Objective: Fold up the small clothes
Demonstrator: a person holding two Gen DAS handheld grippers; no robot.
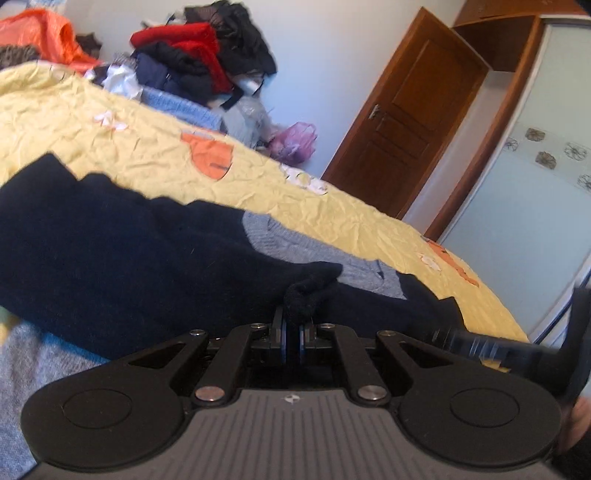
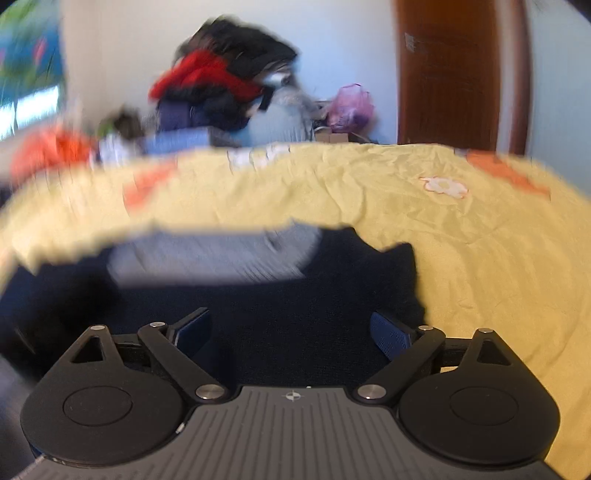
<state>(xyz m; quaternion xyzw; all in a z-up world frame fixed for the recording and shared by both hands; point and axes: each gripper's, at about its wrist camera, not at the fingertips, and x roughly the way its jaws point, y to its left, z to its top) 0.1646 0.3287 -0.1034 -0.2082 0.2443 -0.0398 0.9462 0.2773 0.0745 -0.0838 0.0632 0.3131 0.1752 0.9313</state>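
A dark navy knit garment (image 1: 110, 251) with a grey inner panel (image 1: 295, 247) lies on the yellow bedspread (image 1: 147, 166). My left gripper (image 1: 293, 332) is shut on a bunched fold of the navy fabric (image 1: 310, 291), pinched between its blue pads. In the right wrist view the same navy garment (image 2: 288, 332) and its grey panel (image 2: 207, 258) lie just ahead, blurred. My right gripper (image 2: 291, 332) is open, its fingers spread wide over the navy cloth with nothing clamped. The other gripper's handle (image 1: 491, 347) shows at the right in the left wrist view.
A heap of red, black and blue clothes (image 1: 199, 51) is piled at the far side of the bed, with an orange bag (image 1: 44, 33) and a pink bag (image 1: 295, 142). A brown door (image 1: 402, 110) and a wardrobe (image 1: 524, 177) stand beyond the bed edge.
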